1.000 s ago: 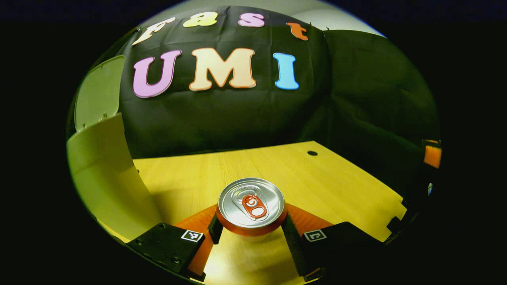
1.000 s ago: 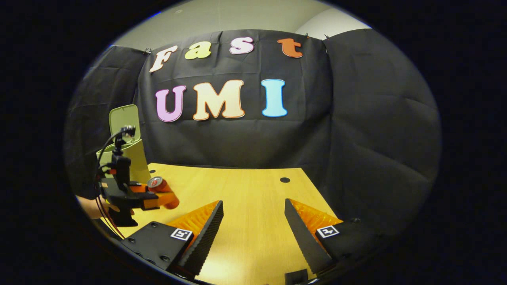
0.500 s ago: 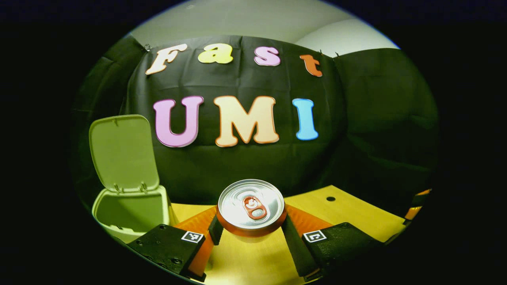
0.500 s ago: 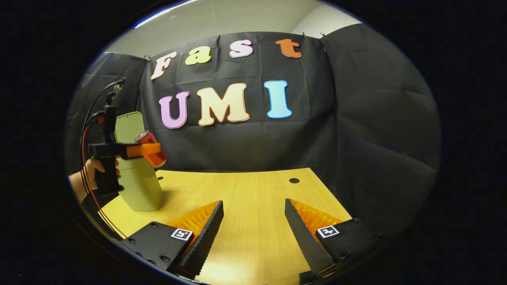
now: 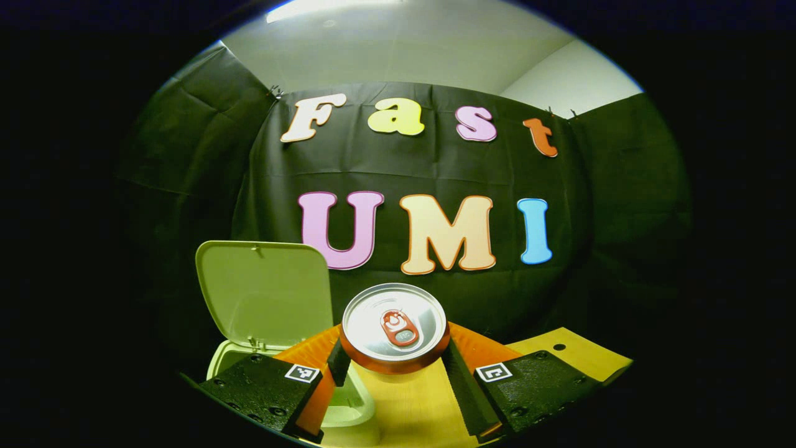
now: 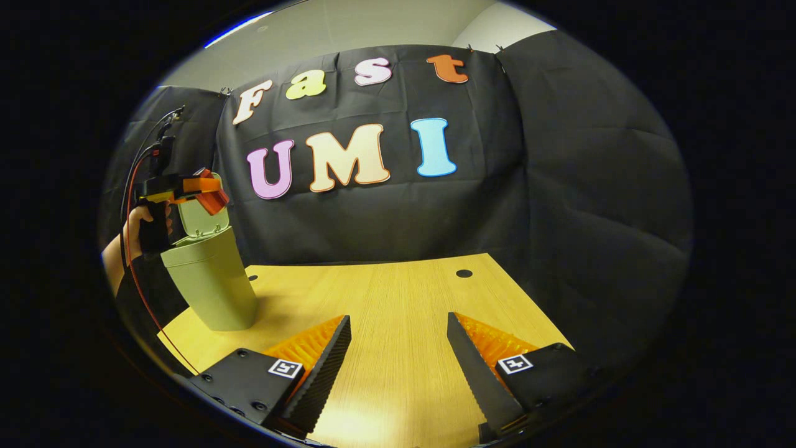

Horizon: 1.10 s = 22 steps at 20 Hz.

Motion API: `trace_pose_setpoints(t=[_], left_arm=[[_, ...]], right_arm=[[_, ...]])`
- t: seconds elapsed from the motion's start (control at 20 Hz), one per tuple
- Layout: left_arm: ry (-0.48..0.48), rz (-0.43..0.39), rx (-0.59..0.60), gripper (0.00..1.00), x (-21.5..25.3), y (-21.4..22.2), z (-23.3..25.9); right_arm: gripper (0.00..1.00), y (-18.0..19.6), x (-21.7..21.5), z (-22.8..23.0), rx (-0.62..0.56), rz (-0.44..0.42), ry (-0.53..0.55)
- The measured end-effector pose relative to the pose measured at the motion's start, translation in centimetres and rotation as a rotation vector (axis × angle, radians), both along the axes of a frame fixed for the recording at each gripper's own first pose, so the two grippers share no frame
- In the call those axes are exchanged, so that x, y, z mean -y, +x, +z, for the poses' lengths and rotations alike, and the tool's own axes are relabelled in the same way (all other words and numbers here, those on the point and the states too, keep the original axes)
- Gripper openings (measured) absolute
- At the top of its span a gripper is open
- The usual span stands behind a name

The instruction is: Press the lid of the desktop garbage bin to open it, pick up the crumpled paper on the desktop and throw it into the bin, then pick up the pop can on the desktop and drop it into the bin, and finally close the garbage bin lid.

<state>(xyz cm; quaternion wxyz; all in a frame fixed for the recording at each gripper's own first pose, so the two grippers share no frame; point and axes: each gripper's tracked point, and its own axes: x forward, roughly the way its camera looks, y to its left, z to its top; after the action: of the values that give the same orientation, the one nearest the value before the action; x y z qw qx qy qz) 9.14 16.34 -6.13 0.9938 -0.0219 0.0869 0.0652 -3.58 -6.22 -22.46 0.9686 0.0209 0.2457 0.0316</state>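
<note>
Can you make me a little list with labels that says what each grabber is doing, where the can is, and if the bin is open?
left gripper: shut on the pop can, held up in the air by the bin
pop can: upright between both fingers, top facing the camera, not yet in the bin
garbage bin: standing on the table near the left edge in the right gripper view
bin lid: open, tipped up and back
right gripper: open, holding nothing, low over the table
crumpled paper: can't tell where it is

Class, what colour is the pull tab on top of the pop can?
Red-orange on a silver top; the pop can shows best in the left gripper view.
</note>
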Motion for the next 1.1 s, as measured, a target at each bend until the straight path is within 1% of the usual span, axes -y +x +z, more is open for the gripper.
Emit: trace_pose_setpoints(t=[0.15, 0.25, 0.3, 0.35, 0.45, 0.55, 0.65, 0.7, 0.75, 0.8, 0.85, 0.9, 0.95, 1.05, 1.1], left_arm=[[0.002, 0.083, -0.021, 0.76, -3.6, -1.1, -1.0], [0.044, 0.156, -0.024, 0.78, -6.7, -1.8, -1.0], [0.073, 0.171, -0.016, 0.87, -7.6, -2.2, -0.6], [0.116, 0.166, 0.017, 0.95, -8.7, -2.1, 1.2], [0.145, 0.182, 0.041, 0.96, -10.5, -1.2, 2.9], [0.150, 0.192, 0.059, 0.96, -12.4, 0.1, 4.6], [0.160, 0.176, 0.083, 0.96, -13.8, 1.8, 6.2], [0.162, 0.164, 0.103, 0.94, -14.6, 2.8, 7.2], [0.157, 0.146, 0.118, 0.96, -14.7, 3.7, 7.9], [0.156, 0.127, 0.134, 0.95, -14.8, 4.6, 8.6], [0.160, 0.119, 0.144, 0.96, -15.1, 5.5, 9.1], [0.163, 0.119, 0.142, 0.93, -15.9, 6.6, 9.2], [0.153, 0.130, 0.137, 0.95, -16.5, 7.3, 9.2], [0.110, 0.136, 0.111, 0.93, -17.0, 8.8, 8.7], [0.101, 0.138, 0.090, 0.93, -17.3, 9.5, 8.2]], right_arm=[[0.98, 0.1, -0.4, -0.1, -0.012, 0.004, 0.006], [0.98, 0.3, -1.1, -0.1, -0.015, 0.013, -0.001], [0.98, 0.6, -1.6, -0.1, -0.016, 0.018, -0.003], [0.98, 0.9, -2.6, 0.0, -0.017, 0.023, -0.004], [0.98, 1.2, -4.1, 0.0, -0.013, 0.020, -0.001], [0.98, 1.0, -6.4, -0.3, -0.011, -0.001, 0.006], [0.98, 0.5, -8.3, -0.7, -0.010, -0.021, 0.003], [0.98, 0.1, -9.3, -1.2, -0.013, -0.036, -0.006], [0.98, -0.4, -10.0, -1.6, -0.017, -0.050, -0.011], [0.98, -0.7, -10.7, -1.9, -0.019, -0.066, -0.010], [0.98, -1.1, -11.4, -2.2, -0.024, -0.080, -0.002], [0.98, -1.5, -12.2, -2.6, -0.035, -0.091, 0.008], [0.98, -1.8, -12.6, -2.8, -0.042, -0.096, 0.006], [0.98, -1.8, -12.8, -2.5, -0.042, -0.103, -0.012], [0.95, -1.7, -12.7, -2.3, -0.040, -0.105, -0.015]])
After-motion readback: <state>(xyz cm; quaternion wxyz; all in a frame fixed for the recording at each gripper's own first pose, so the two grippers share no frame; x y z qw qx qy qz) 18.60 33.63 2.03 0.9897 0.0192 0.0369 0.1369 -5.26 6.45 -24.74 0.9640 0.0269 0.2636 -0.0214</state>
